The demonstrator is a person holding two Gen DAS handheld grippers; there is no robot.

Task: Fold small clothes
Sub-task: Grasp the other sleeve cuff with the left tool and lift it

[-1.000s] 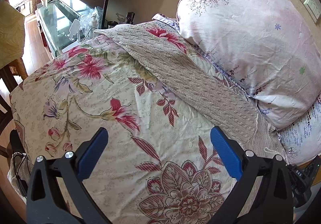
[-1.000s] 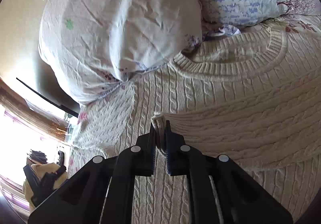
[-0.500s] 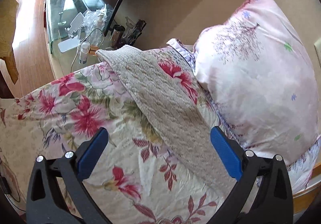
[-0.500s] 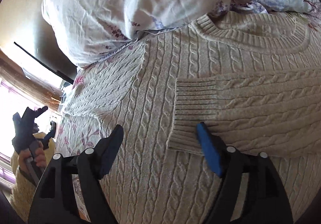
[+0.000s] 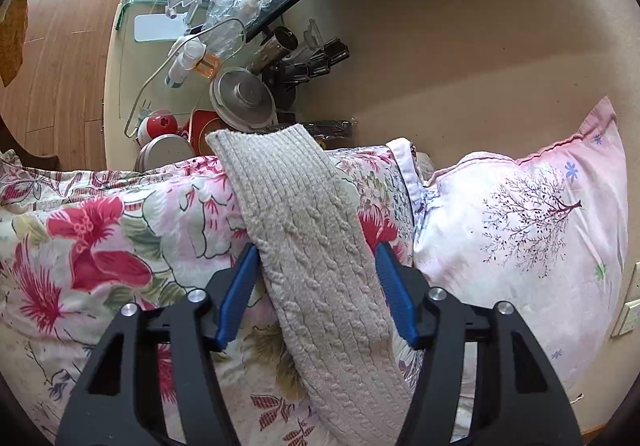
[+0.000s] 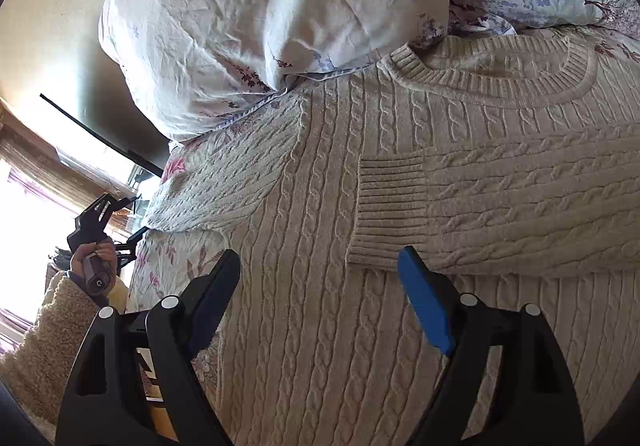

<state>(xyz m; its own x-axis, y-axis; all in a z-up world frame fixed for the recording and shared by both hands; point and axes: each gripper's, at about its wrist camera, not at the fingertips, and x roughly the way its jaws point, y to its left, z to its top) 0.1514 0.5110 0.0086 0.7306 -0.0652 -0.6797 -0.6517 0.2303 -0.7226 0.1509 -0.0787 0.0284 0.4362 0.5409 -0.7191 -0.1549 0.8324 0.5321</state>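
- Left gripper [image 5: 316, 286] tilts downward, its jaws closing — the blue pads [image 5: 236, 298] flank a knit sleeve [image 5: 316, 246] (not pressing yet).
- Right gripper [image 6: 320, 298] angles down, jaws spread wide — nothing held.
- Left hand [image 6: 98, 252] grips its handle.

A cream cable-knit sweater [image 6: 320, 326] lies flat on the floral bed cover [image 5: 100, 246], its ribbed neckline just beside the pillows [image 6: 260, 26]. One sleeve [image 6: 500, 214] is folded across the chest; the other sleeve [image 5: 320, 266] stretches outward, its ribbed cuff at the bed's edge.
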